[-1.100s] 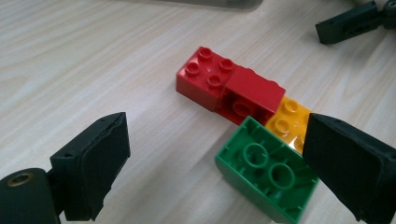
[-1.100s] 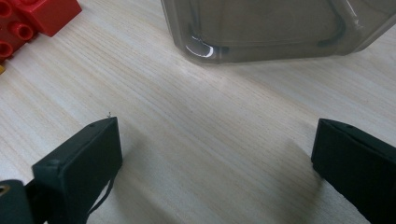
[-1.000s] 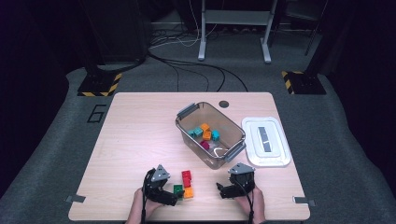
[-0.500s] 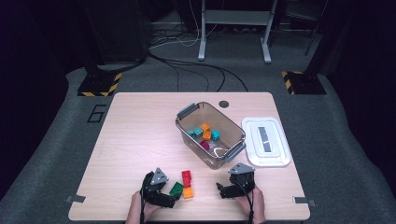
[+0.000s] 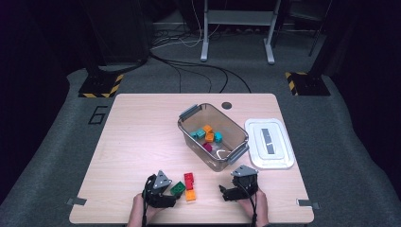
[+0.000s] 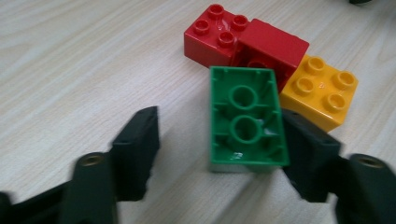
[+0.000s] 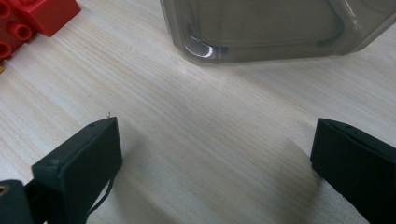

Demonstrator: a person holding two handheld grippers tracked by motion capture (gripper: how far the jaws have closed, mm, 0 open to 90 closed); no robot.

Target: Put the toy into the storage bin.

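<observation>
- Near the front edge of the table, the green brick is lying tipped over, its hollow underside facing the left gripper's camera and its long axis running away from that camera, roughly along the jaws.
- Its far end is sitting against the red bricks, and the orange brick is lying just beside its right flank.
- The left gripper is straddling the green brick: the jaws have just been closing, the right jaw is touching the brick's side, while the left one is standing clear with bare wood between, so no clamp is showing.
- The right gripper is resting with jaws spread wide over bare wood, holding nothing.
- Beyond it, the clear bin is standing near, and the white lid is lying beside the bin.
- Open tabletop is stretching to the left of the bricks and between both grippers.
</observation>
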